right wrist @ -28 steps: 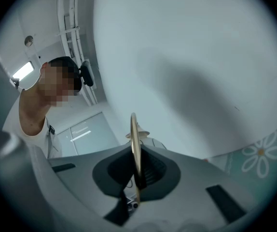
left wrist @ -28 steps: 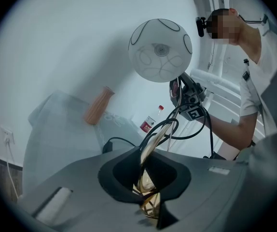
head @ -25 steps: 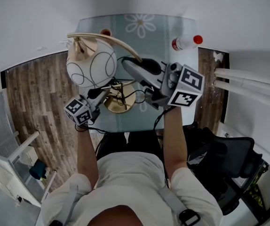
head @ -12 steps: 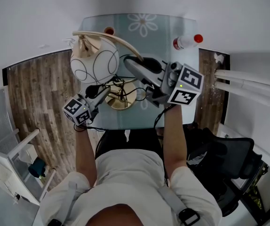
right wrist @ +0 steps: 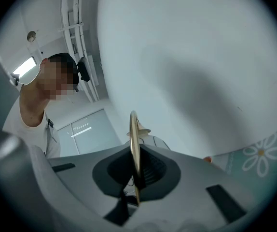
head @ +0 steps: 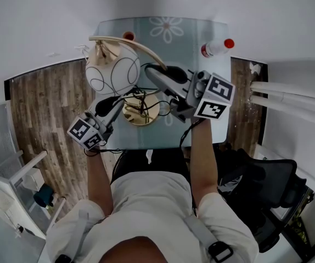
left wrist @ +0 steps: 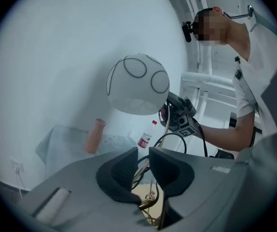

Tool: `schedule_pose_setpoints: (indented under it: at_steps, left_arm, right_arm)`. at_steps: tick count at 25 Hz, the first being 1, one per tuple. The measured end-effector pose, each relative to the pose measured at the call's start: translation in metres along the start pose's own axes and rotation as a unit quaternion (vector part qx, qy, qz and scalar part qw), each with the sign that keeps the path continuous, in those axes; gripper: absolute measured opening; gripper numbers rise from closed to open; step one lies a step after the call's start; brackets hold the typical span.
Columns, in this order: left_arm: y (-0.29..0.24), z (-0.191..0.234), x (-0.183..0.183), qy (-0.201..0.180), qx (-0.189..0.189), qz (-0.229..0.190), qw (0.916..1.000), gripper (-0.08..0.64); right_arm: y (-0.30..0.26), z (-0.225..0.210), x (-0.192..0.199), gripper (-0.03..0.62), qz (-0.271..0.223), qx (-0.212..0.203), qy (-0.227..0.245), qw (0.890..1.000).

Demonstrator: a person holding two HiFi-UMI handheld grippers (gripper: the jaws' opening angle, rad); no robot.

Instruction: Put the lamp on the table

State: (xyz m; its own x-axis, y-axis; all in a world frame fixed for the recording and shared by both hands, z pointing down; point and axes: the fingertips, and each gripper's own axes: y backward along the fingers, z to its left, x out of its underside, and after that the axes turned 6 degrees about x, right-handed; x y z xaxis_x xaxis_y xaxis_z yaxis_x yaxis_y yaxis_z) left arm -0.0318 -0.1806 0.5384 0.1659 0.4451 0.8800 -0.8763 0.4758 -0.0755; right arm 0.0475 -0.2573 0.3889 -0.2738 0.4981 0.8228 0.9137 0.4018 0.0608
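Observation:
The lamp's gold base rests on the glass table. Its white globe shade hangs from a curved gold arm, and a black cord lies coiled over the base. My right gripper is shut on the gold arm, which stands edge-on between its jaws in the right gripper view. My left gripper hovers just left of the base. Its jaws are closing with a narrow gap; cord and base show beyond the gap, nothing pinched. The shade hangs ahead of it.
A bottle with a red cap lies at the table's far right and an orange vase stands at the back. A black chair is at my right, white pipes beyond it, a white rack on the wooden floor at left.
My left gripper has drawn back down and to the left, away from the lamp base. The shade has shifted slightly right. The right gripper keeps its hold on the arm.

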Motion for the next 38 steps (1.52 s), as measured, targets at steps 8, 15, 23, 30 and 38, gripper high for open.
schedule_pose_setpoints:
  at_steps: [8,15,23,30,38]
  left_arm:
    - [-0.002,-0.031,-0.028,-0.031,0.022,-0.013,0.9992,-0.002]
    - [-0.006,-0.060,-0.054,-0.052,0.044,-0.016,0.9975,0.000]
    - [-0.007,-0.087,-0.085,-0.079,0.058,-0.025,0.9949,-0.002]
    - [-0.005,-0.095,-0.098,-0.096,0.060,-0.027,0.9932,-0.002]
    - [0.000,-0.106,-0.106,-0.114,0.059,-0.023,0.9915,-0.002]
  right_arm:
    - [0.001,0.005,0.001,-0.002,0.004,0.005,0.005,1.000]
    - [0.004,0.008,0.004,0.000,0.006,0.012,0.011,1.000]
    - [0.005,0.016,0.007,0.000,0.012,0.017,0.019,1.000]
    - [0.002,0.021,0.012,0.000,0.023,0.015,0.025,0.999]
    - [0.007,0.029,0.018,0.006,0.025,0.025,0.038,0.999]
